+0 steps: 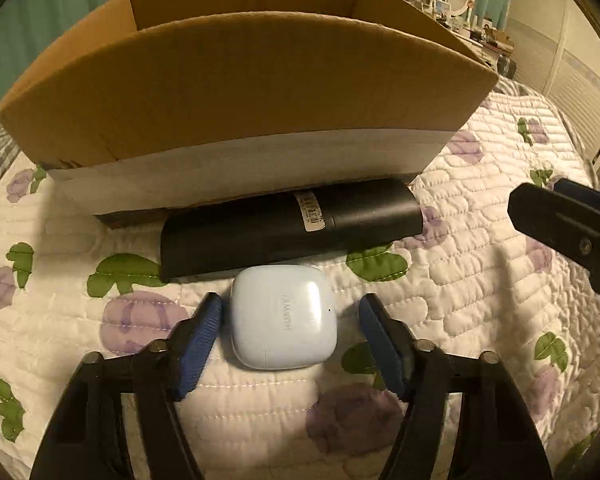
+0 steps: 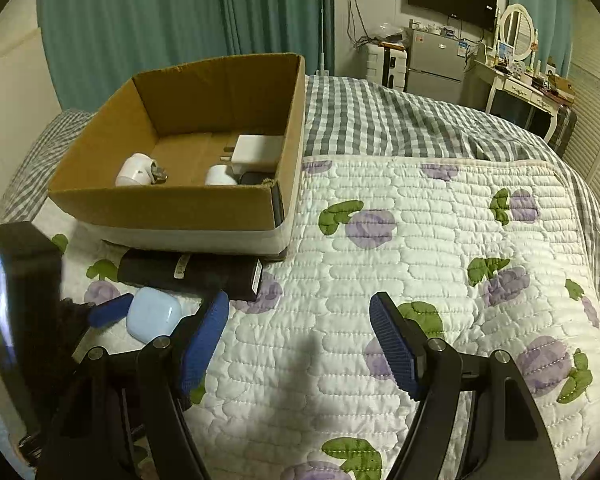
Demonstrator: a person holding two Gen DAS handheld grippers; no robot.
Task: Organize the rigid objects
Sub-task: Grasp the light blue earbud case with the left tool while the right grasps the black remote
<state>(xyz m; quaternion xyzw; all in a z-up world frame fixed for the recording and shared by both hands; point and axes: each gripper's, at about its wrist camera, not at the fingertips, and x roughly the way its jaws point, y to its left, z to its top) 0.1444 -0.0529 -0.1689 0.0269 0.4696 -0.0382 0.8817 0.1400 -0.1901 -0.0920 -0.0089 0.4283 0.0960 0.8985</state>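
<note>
A pale blue earbud case (image 1: pixel 284 317) lies on the quilt between the open fingers of my left gripper (image 1: pixel 291 320); the pads stand apart from its sides. It also shows in the right wrist view (image 2: pixel 153 315). Behind it lies a black rectangular box (image 1: pixel 288 228) with a barcode sticker, against the cardboard box (image 1: pixel 236 80). In the right wrist view the cardboard box (image 2: pixel 100 152) holds a white charger (image 2: pixel 258 152), two white round items (image 2: pixel 138 170) and a dark object. My right gripper (image 2: pixel 300 320) is open and empty over the quilt.
The floral quilt (image 2: pixel 420 240) covers the bed over a grey checked blanket (image 2: pixel 400 124). A fridge (image 2: pixel 436 64), a dresser with a mirror (image 2: pixel 516 32) and teal curtains (image 2: pixel 160 20) stand beyond the bed. The right gripper's body (image 1: pixel 572 224) shows at the right of the left wrist view.
</note>
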